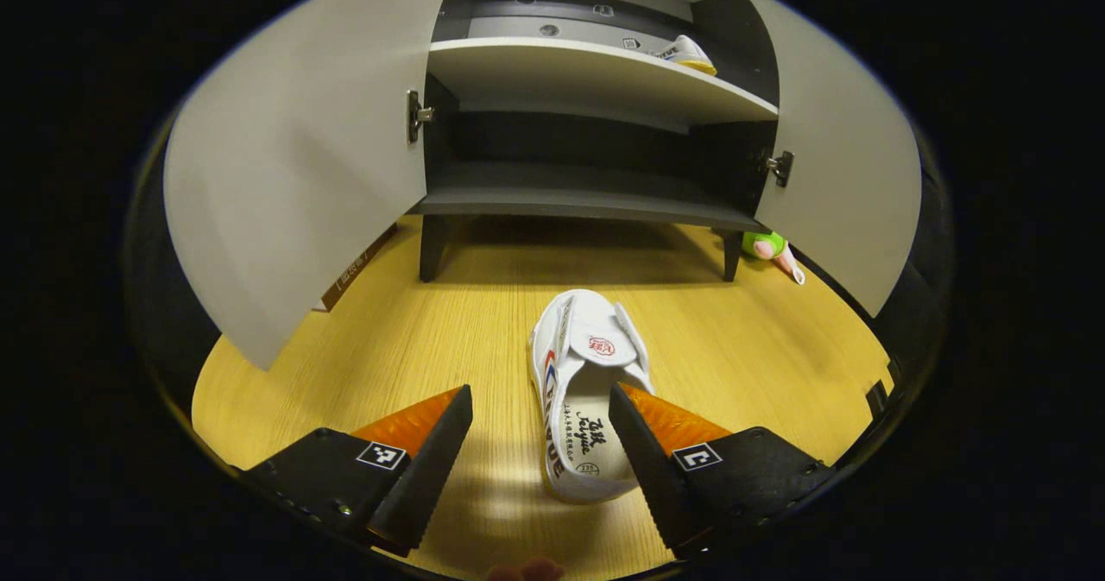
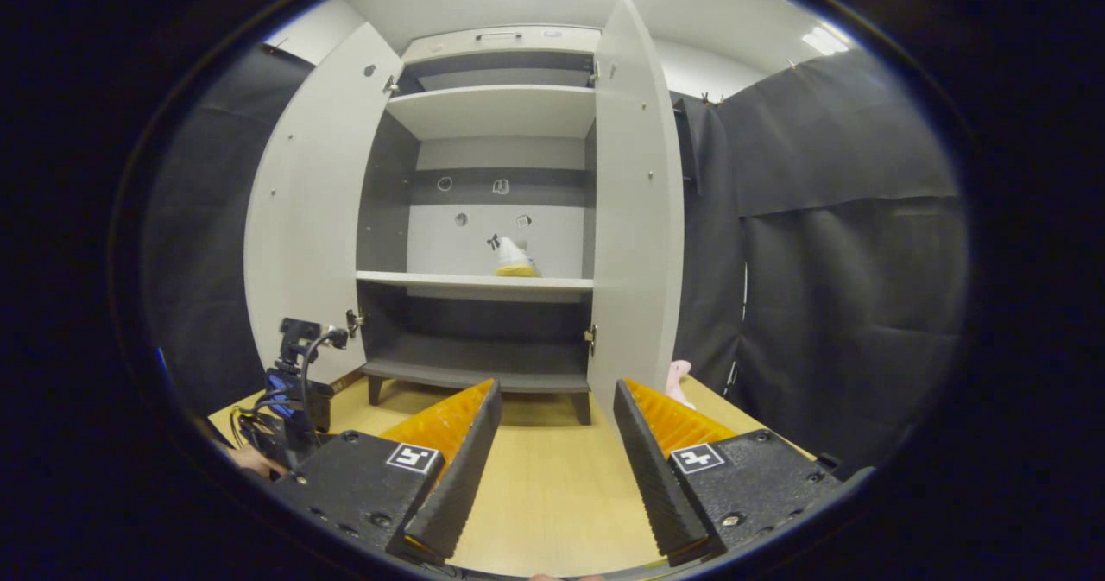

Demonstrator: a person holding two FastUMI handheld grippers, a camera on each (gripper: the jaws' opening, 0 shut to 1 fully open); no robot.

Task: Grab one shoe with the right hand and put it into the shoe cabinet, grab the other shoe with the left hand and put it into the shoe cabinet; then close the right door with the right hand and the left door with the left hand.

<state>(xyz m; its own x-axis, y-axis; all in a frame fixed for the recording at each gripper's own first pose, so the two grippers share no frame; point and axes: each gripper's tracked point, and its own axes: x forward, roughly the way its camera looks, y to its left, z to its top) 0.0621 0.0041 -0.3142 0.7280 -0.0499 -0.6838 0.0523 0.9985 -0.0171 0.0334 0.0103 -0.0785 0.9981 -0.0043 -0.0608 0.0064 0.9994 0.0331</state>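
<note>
Left gripper (image 1: 540, 443), jaws spread and empty, hovers over the open shoe cabinet's (image 1: 596, 201) floor approach with the remaining white strap shoe (image 1: 580, 391) between its fingers, so the next move calls for lowering and clamping the shoe's heel.

White shoe (image 1: 580, 391): red round emblem on strap, black script and small characters on insole, illegible; round stamp near heel, apparently "235". Other markings unreadable.
</note>
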